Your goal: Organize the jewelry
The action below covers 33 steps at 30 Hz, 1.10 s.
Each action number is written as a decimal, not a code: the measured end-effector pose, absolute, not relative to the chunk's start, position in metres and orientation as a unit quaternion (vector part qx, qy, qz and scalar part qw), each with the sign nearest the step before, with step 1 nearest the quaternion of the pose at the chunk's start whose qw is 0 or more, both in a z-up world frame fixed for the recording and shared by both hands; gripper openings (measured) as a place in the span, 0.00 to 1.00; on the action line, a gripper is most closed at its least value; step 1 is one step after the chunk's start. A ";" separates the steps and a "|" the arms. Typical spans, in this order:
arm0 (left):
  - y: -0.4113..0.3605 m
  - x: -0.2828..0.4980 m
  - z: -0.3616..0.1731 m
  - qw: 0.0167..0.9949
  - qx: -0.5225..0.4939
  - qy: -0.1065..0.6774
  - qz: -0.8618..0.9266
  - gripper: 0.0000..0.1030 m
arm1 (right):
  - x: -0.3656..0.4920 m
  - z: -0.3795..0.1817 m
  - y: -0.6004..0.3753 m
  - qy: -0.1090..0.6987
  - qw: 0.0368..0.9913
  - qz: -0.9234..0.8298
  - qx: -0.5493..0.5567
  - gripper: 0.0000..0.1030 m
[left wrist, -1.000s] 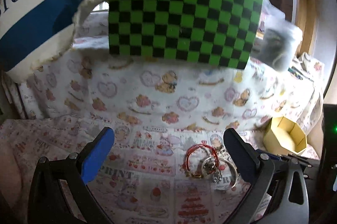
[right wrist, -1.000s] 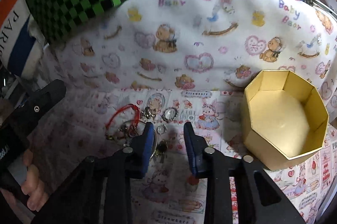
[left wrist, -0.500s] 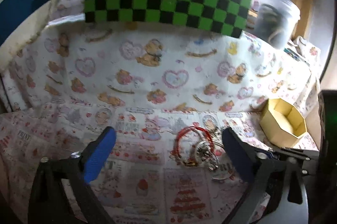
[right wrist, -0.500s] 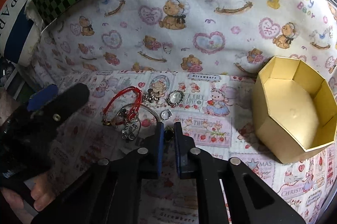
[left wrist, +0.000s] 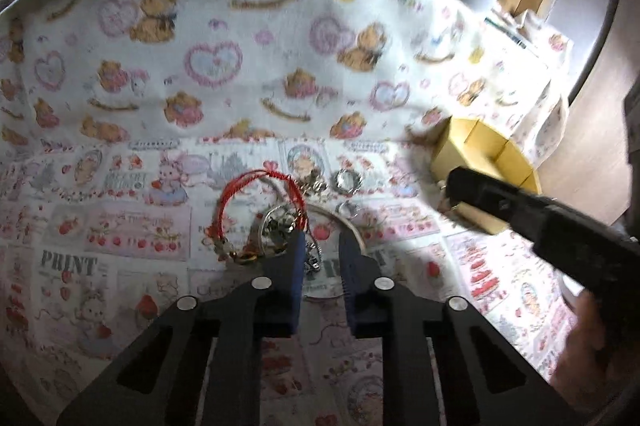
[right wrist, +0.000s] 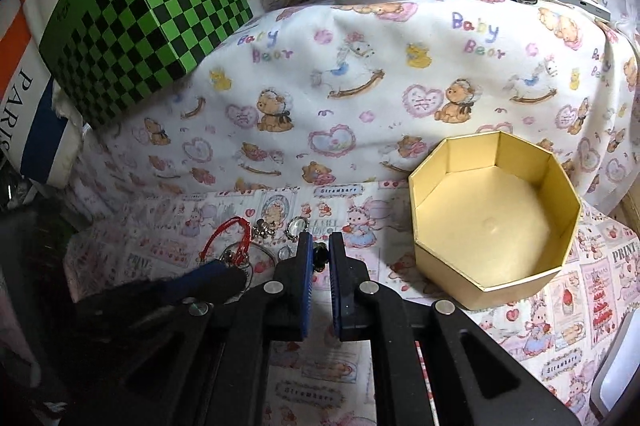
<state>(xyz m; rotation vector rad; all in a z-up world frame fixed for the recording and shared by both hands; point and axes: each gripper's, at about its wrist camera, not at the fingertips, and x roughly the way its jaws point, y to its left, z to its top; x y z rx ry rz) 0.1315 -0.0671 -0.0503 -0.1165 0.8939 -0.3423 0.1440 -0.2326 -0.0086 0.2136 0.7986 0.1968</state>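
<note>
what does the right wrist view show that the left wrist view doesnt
Only the right wrist view shows the inside of the gold octagonal box, empty, and the small dark piece in the right gripper. Only the left wrist view shows the left gripper closing around a silver charm. Both show the red cord bracelet and the green checkered box.

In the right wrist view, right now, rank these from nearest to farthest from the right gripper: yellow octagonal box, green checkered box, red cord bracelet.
From the right gripper:
1. red cord bracelet, just to its left on the cloth.
2. yellow octagonal box, to its right.
3. green checkered box, far upper left.
</note>
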 end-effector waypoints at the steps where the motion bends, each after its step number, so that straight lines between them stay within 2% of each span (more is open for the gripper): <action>1: -0.069 0.133 -0.051 0.887 -0.050 0.430 -0.158 0.11 | 0.144 -0.009 -0.233 0.389 0.911 0.097 0.103 0.09; 6: -0.079 0.135 -0.052 0.903 -0.004 0.413 -0.118 0.11 | 0.144 -0.015 -0.217 0.389 0.912 0.101 0.087 0.09; 12: -0.079 0.145 -0.058 0.896 -0.004 0.429 -0.115 0.10 | 0.144 -0.017 -0.212 0.390 0.912 0.100 0.078 0.09; 15: -0.074 0.148 -0.058 0.891 -0.023 0.435 -0.124 0.00 | 0.145 -0.017 -0.215 0.392 0.912 0.097 0.077 0.09; 27: -0.040 0.131 -0.032 0.892 -0.090 0.417 -0.147 0.00 | 0.143 -0.011 -0.226 0.386 0.914 0.093 0.081 0.09; 29: -0.044 0.134 -0.034 0.887 -0.071 0.429 -0.155 0.05 | 0.143 -0.012 -0.224 0.386 0.914 0.093 0.078 0.09; 30: -0.050 0.135 -0.038 0.886 -0.052 0.436 -0.149 0.19 | 0.143 -0.012 -0.223 0.387 0.914 0.093 0.076 0.09; 31: -0.056 0.135 -0.042 0.887 -0.035 0.438 -0.144 0.25 | 0.142 -0.012 -0.223 0.387 0.914 0.093 0.074 0.09; 32: -0.062 0.135 -0.045 0.889 -0.019 0.436 -0.140 0.30 | 0.142 -0.013 -0.222 0.387 0.915 0.092 0.072 0.09; 33: -0.068 0.136 -0.047 0.885 -0.005 0.443 -0.142 0.30 | 0.142 -0.012 -0.222 0.387 0.915 0.092 0.071 0.09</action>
